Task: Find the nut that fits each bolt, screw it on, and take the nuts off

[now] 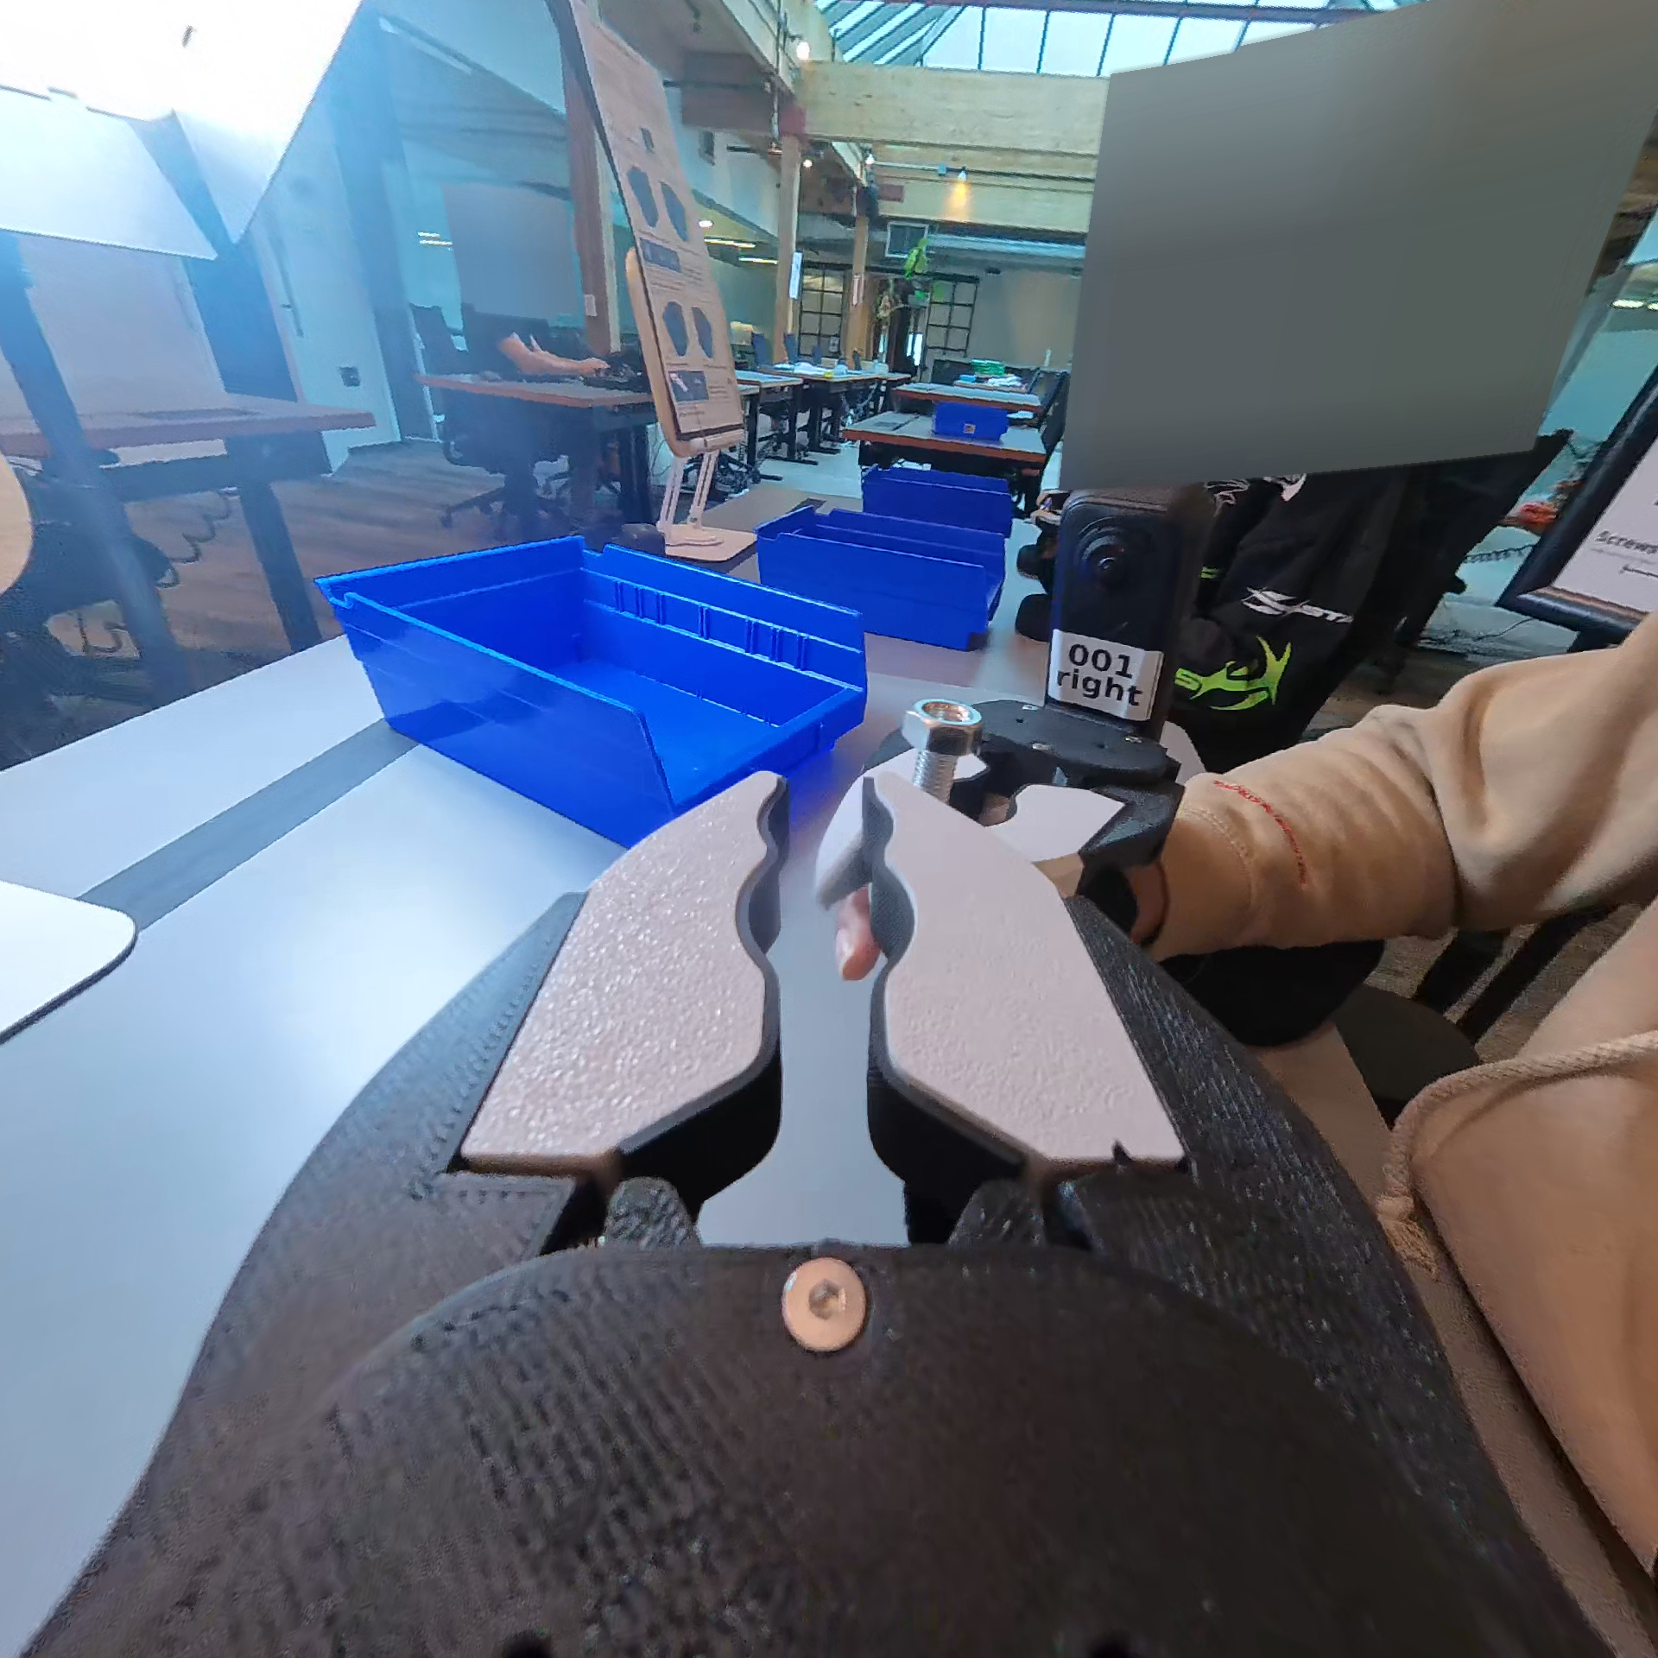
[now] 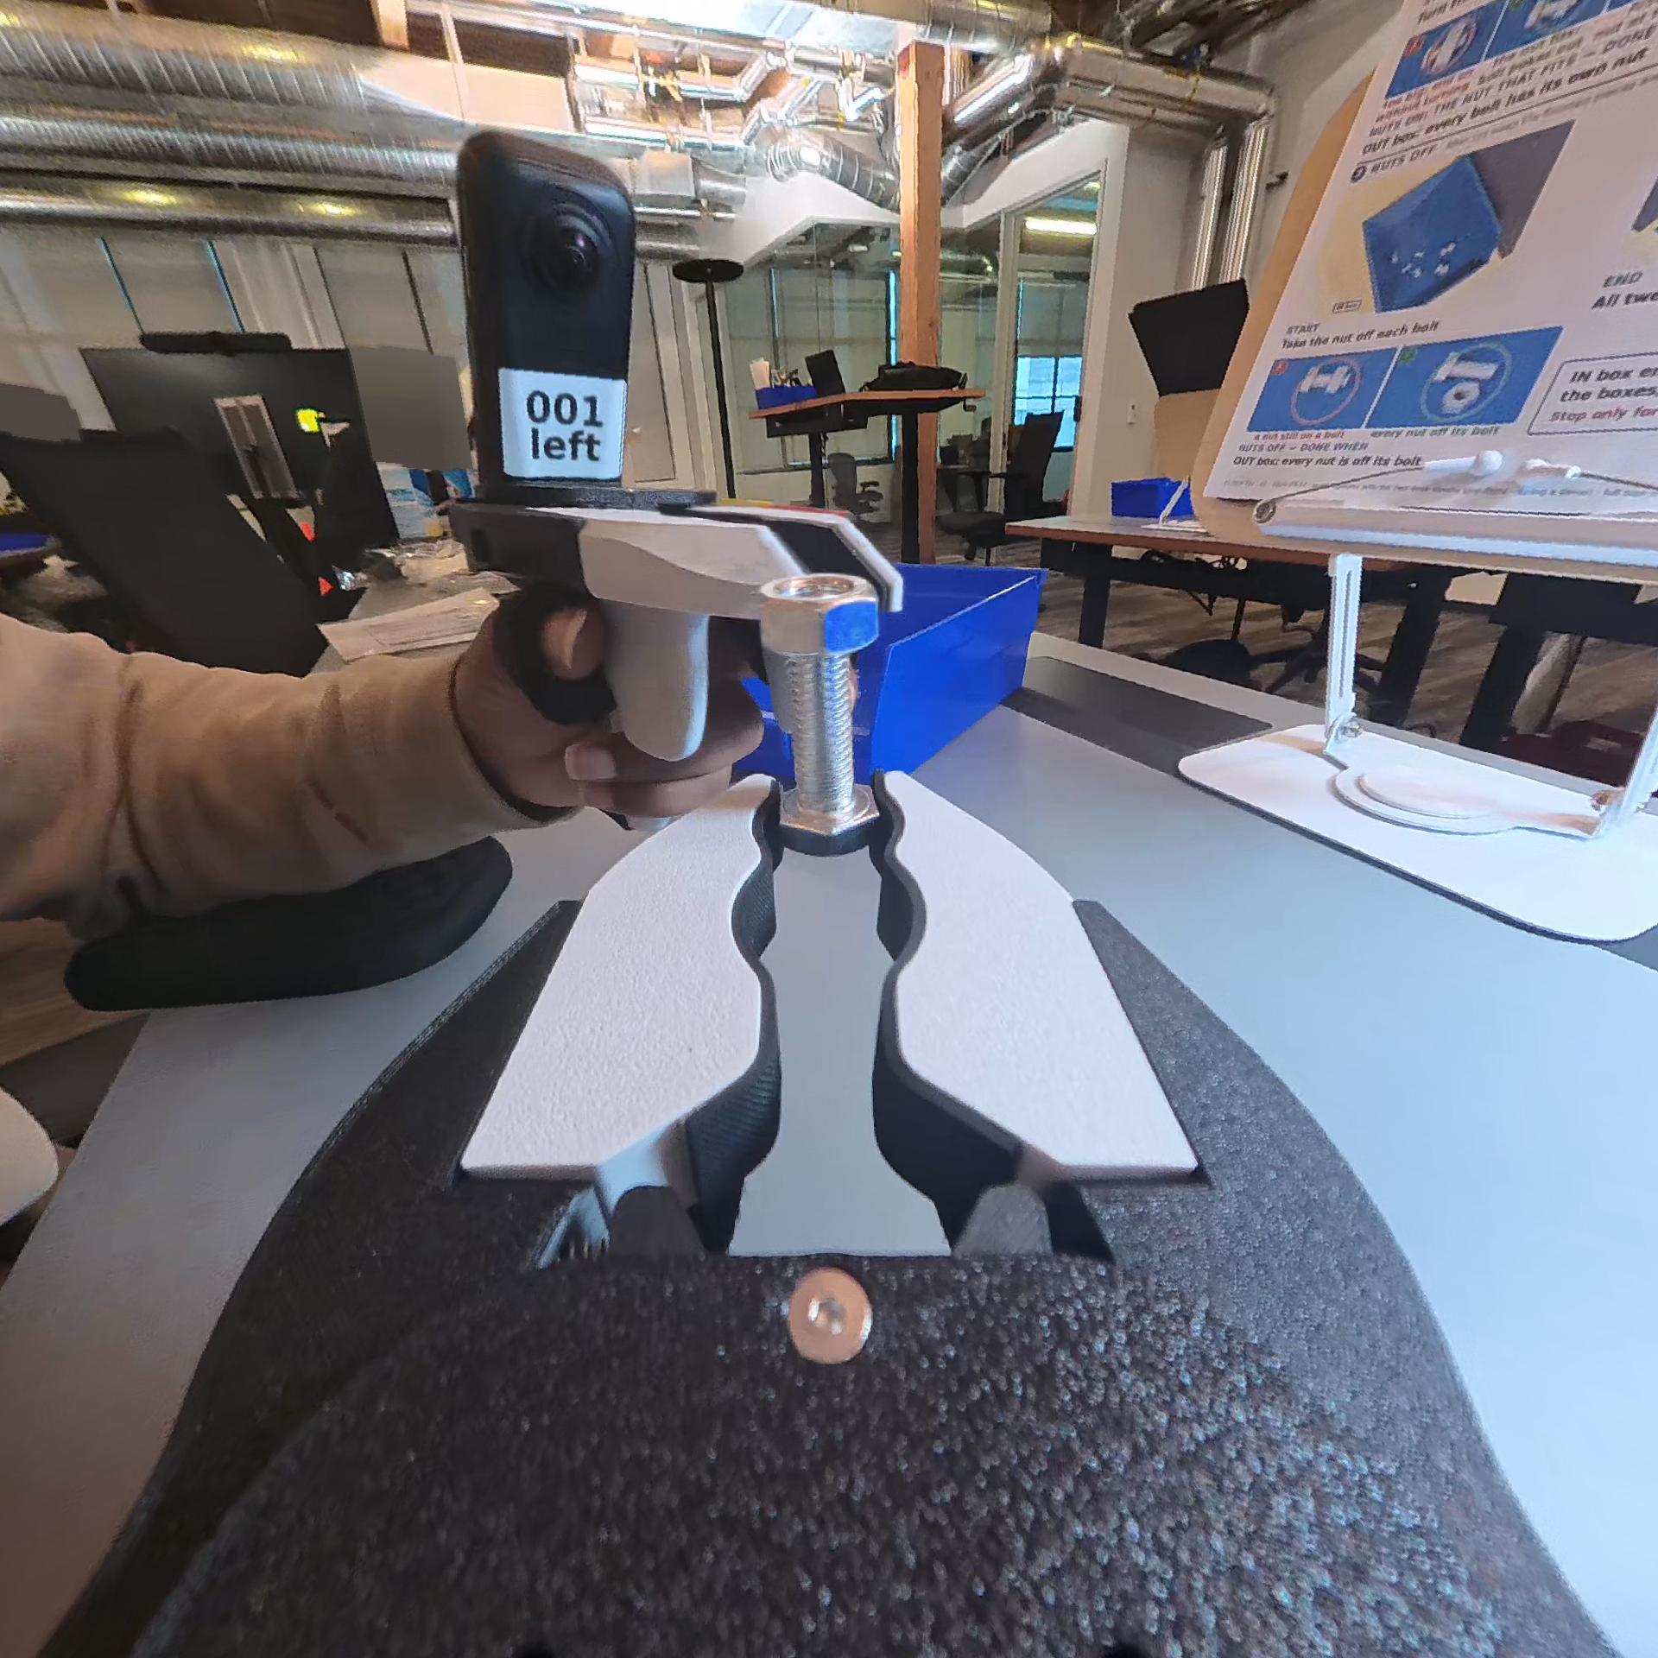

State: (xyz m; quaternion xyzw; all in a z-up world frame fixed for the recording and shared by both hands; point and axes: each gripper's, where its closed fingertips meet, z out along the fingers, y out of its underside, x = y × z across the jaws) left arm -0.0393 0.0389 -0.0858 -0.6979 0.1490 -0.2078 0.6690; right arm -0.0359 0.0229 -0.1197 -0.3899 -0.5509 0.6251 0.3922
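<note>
The right gripper (image 2: 827,812) clamps the upright bolt (image 2: 818,718) by its head; the nut (image 2: 818,610) sits at its top. The left gripper (image 1: 821,807), empty and parted, must likely close on the nut and turn.

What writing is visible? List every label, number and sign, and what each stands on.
I will not quote writing; these bear it:
White sticker on the black camera behind the bolt: legible.
White sticker on the other black camera: legible.
Instruction board on a white stand: partly legible.
Wooden board: too small.
Framed sign: cut off.
Red print on the beige sleeve: too small.
</note>
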